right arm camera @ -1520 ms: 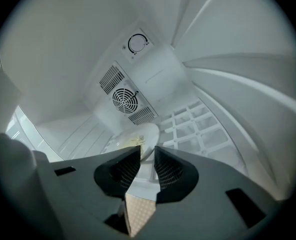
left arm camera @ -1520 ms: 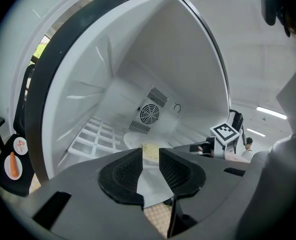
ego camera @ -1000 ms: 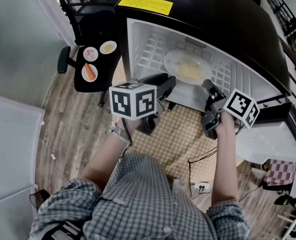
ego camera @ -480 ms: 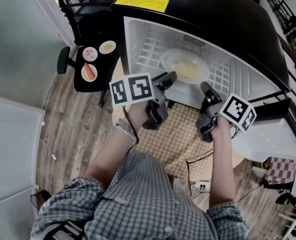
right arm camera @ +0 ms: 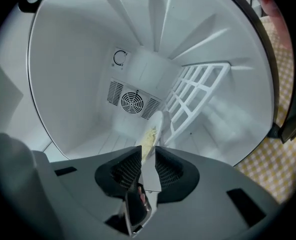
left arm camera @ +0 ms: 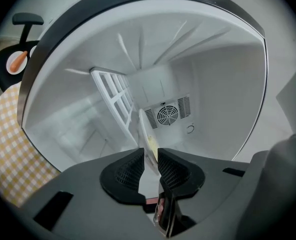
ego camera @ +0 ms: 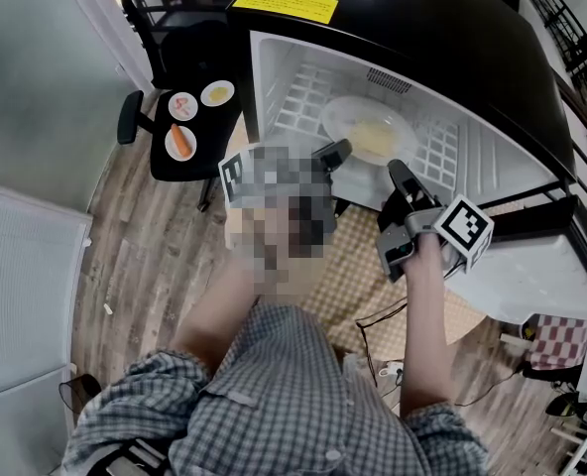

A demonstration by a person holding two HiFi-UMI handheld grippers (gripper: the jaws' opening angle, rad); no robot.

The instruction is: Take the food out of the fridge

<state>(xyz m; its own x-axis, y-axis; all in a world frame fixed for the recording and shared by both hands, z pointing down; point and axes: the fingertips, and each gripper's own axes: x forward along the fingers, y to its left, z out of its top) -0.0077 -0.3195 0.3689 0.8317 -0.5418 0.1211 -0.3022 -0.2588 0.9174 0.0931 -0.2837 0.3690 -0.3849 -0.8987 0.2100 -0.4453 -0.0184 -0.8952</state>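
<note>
**One plate left in the fridge, both grippers at its rim**

Three small plates [ego camera: 179,142], one holding a carrot, stand on the black chair [ego camera: 216,135] to the left, so I judge that part done. A plate of yellowish food [ego camera: 368,127] lies on the wire shelf [ego camera: 298,92] inside the fridge [ego camera: 492,77]. My left hand-held gripper [left arm camera: 149,151] is at the plate's left rim. Its jaws have just been closing and the rim sits in the narrow gap, not yet pinched. My right hand-held gripper [right arm camera: 148,151] is likewise unclenched around the near right rim. Clamping, lifting out and setting down remain.
</note>
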